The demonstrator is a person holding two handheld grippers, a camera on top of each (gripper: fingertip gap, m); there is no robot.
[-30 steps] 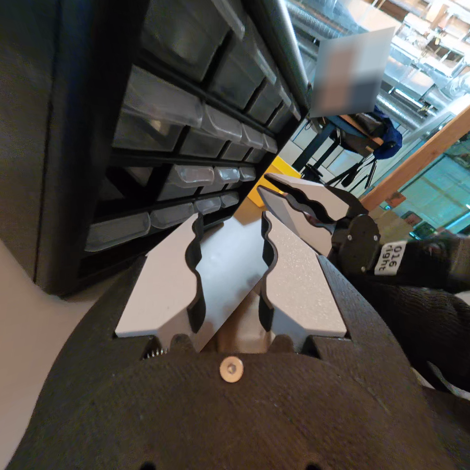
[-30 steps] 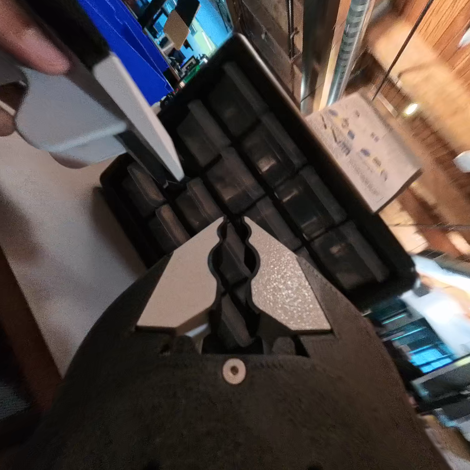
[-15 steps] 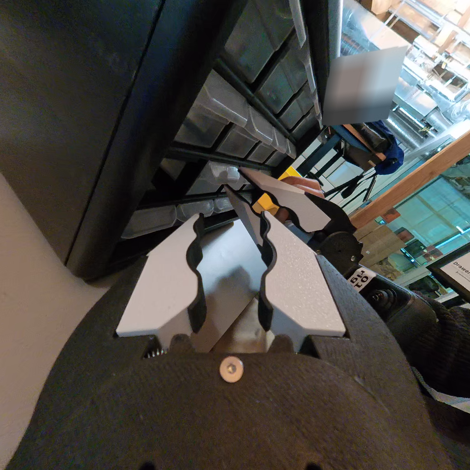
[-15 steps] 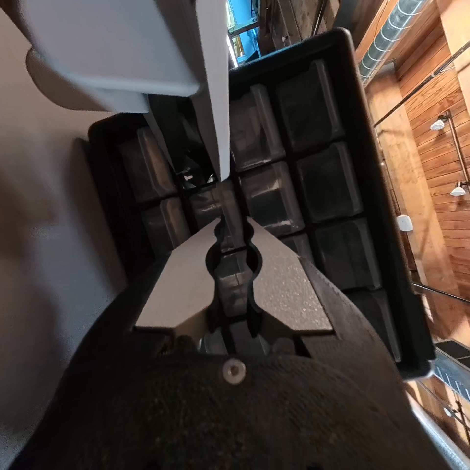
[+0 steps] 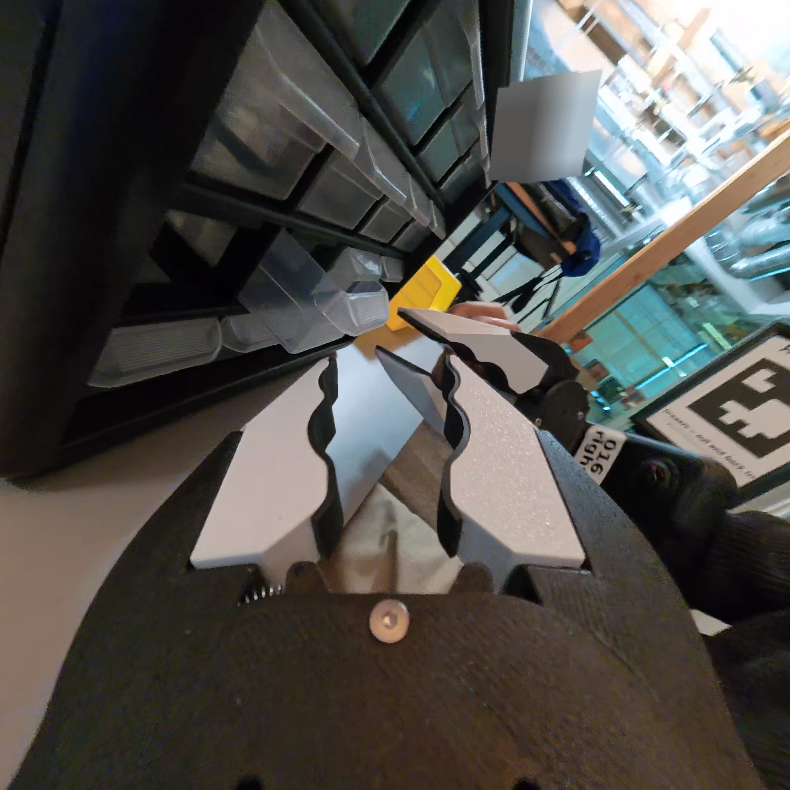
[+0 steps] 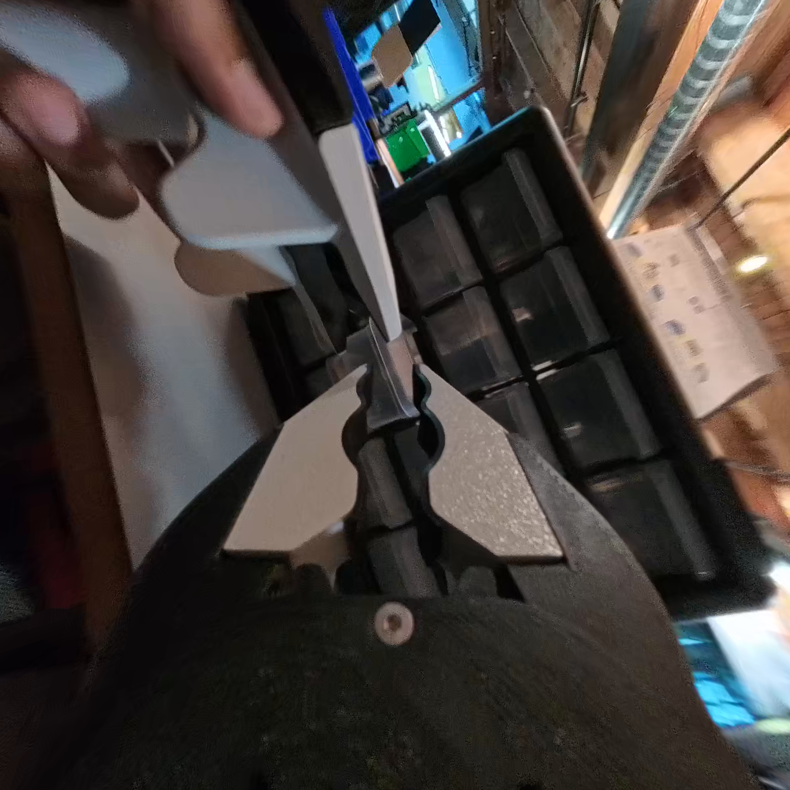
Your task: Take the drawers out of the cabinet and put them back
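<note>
Black plastic forms the cabinet [image 5: 85, 179], the largest thing here, standing on a pale table [image 5: 64, 534] with its front a grid of clear drawers. Most drawers sit flush in the cabinet's slots, but one clear drawer [image 5: 325, 299] in a lower row sticks well out from the cabinet front, its ribbed handle end hanging over the table. In the right wrist view the cabinet [image 6: 598, 299] fills the middle, and the protruding drawer [image 6: 391, 384] runs from the cabinet front down toward the camera.

Just off the cabinet's lower front, the left gripper [image 5: 387, 376] hangs over the table with its grey fingers spread well apart and nothing between them. The right gripper [image 5: 387, 331] shows beyond it, its tips just off the handle end of the pulled-out drawer and parted. In its own view the right gripper [image 6: 389, 374] has its fingers on either side of the drawer's end; a gap remains on one side, so a firm grip cannot be told. The left gripper's fingers [image 6: 363, 222] reach to the same drawer from above.

Past the cabinet's far side lies a yellow bin [image 5: 423, 290].
</note>
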